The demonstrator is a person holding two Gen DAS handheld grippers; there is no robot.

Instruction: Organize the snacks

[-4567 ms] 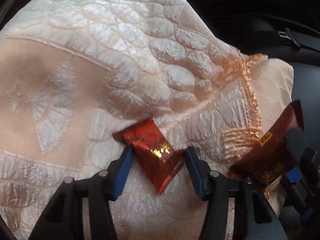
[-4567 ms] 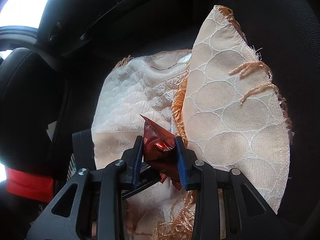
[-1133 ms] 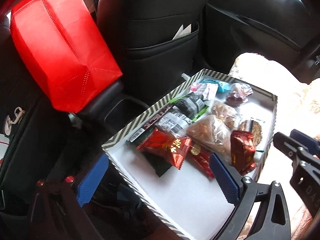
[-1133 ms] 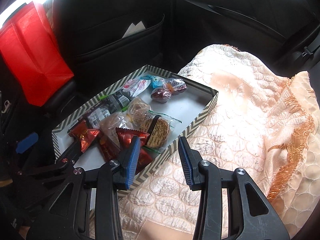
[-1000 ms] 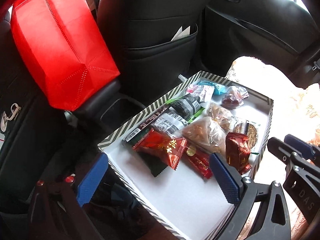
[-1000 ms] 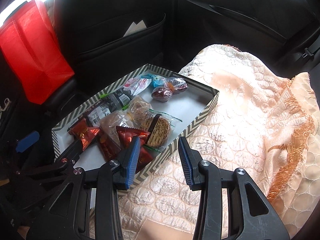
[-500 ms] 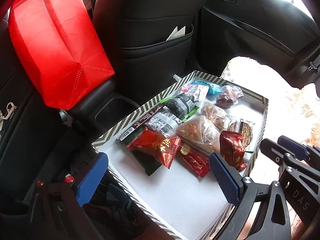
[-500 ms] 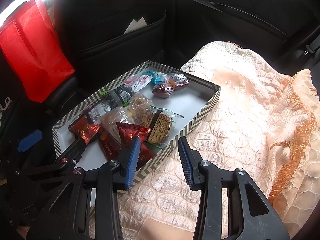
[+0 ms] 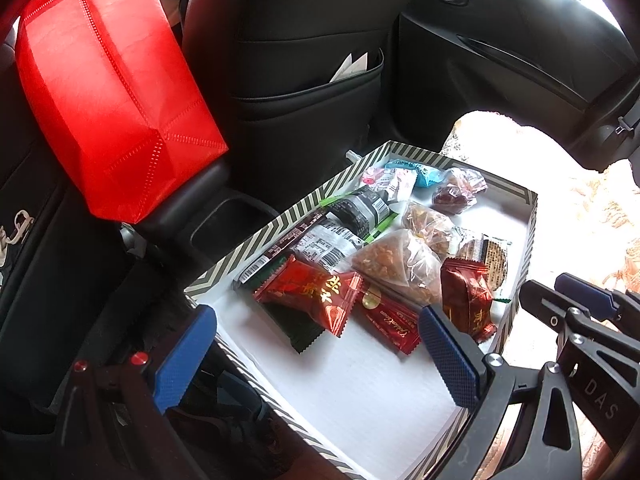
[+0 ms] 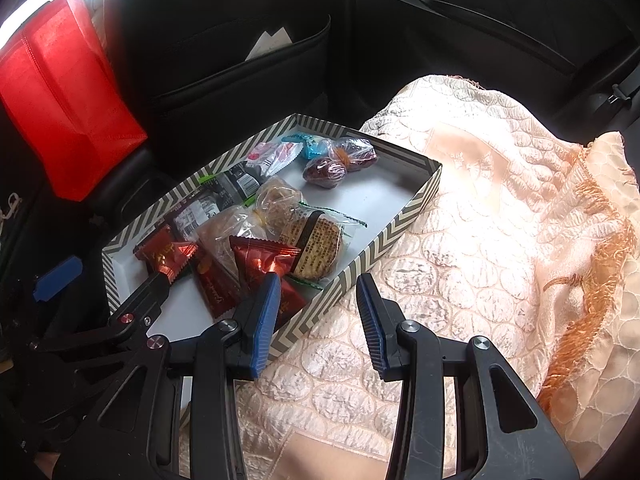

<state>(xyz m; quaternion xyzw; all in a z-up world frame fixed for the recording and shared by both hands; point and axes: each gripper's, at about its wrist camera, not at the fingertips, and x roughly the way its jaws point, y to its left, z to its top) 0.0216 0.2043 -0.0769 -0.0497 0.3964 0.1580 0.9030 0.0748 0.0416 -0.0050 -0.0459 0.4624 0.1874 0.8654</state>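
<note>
A shallow box with a striped rim (image 9: pixel 280 224) (image 10: pixel 400 216) holds several wrapped snacks. Among them are a bright red packet (image 9: pixel 316 292), a dark red packet (image 9: pixel 468 296) (image 10: pixel 260 260), a red bar (image 9: pixel 390 324), clear bags of nuts (image 9: pixel 396 260), a round cookie pack (image 10: pixel 316 240) and wrapped dates (image 10: pixel 324 172). My left gripper (image 9: pixel 316 344) hovers open and wide over the box's bare near end, with nothing between its pads. My right gripper (image 10: pixel 318 312) is open and empty above the box's near right rim and the blanket. It also shows in the left wrist view, where the right gripper (image 9: pixel 580 308) sits at the right edge.
A red fabric bag (image 9: pixel 112 92) leans on the centre console to the left. The black seat back with its pocket (image 9: pixel 304 92) rises behind the box, and the car door (image 9: pixel 520 60) is beyond. A peach quilted blanket with fringe (image 10: pixel 480 220) covers the seat right of the box.
Several seconds ago each gripper was shut on a red packet over the blanket. Now both are open and empty, and the red packets lie in the box. Over the last second nothing moved.
</note>
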